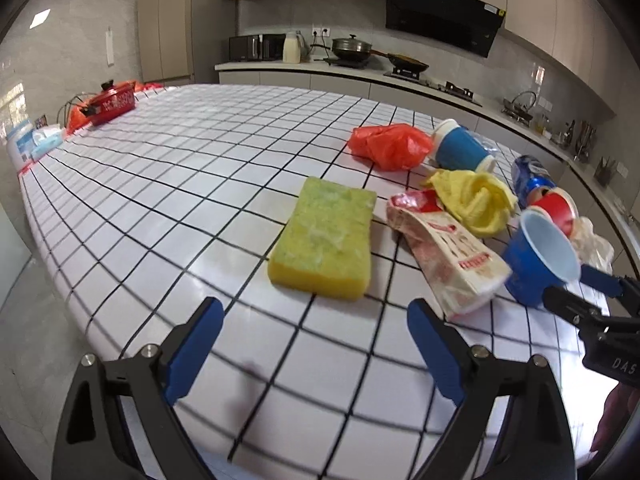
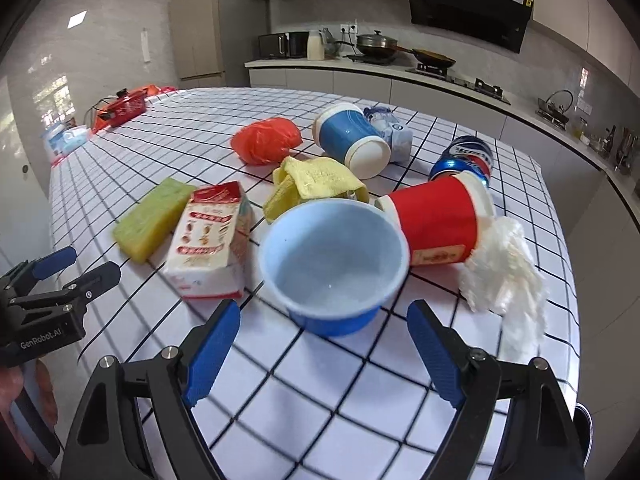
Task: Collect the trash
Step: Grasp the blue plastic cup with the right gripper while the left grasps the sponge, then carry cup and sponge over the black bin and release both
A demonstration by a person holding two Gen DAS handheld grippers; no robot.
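Blue can [image 2: 464, 159] half hidden behind red cup [image 2: 434, 222]

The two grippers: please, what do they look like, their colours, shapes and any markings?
Both look alike. The left gripper and the right gripper each have a black angular frame with triangular cut-outs and silver round bolts, and two fingers carrying blue ribbed pads. Seen from the side, the left gripper's body bears white lettering "GenRobot.AI", and the right gripper's shows "DAS". No cables or sleeves are visible.
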